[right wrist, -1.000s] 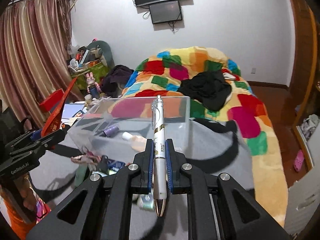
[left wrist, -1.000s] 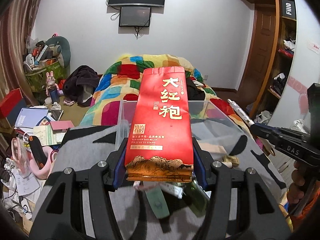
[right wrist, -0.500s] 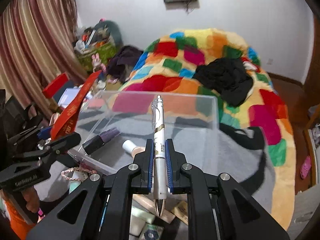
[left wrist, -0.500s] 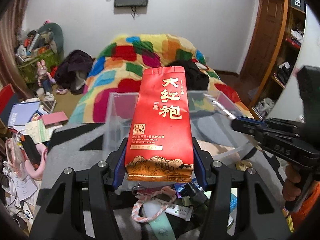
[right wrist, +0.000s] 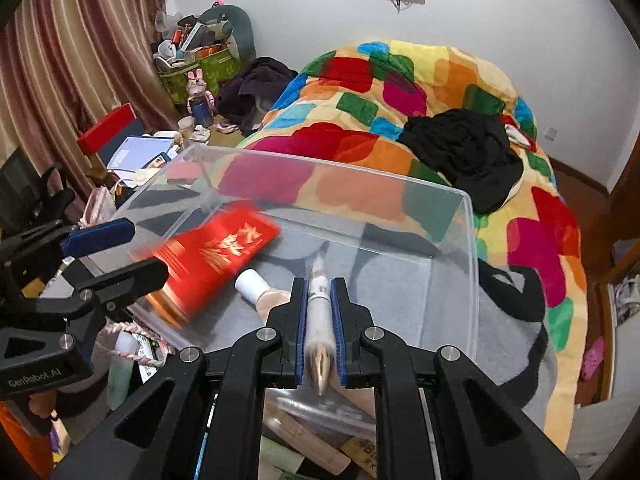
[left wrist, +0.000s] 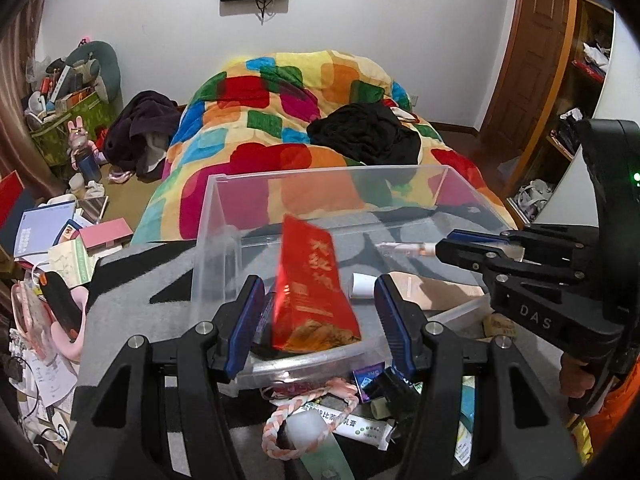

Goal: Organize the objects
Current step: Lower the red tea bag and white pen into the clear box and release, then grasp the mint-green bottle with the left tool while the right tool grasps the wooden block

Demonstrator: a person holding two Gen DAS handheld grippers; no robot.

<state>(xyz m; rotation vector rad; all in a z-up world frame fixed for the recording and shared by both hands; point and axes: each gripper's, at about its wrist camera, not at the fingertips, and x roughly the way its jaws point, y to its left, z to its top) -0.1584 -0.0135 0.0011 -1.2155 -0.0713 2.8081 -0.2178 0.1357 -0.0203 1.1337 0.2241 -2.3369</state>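
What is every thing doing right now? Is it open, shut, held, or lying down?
Left gripper: open, holding nothing.
Red tea packet: loose and blurred, tipping into the box.
Right gripper: open a little, pads beside the pen.
Pen: blurred between the pads, pointing into the box.
Clear plastic box: open, no lid on.
Beige bottle: lying down in the box, white cap on.
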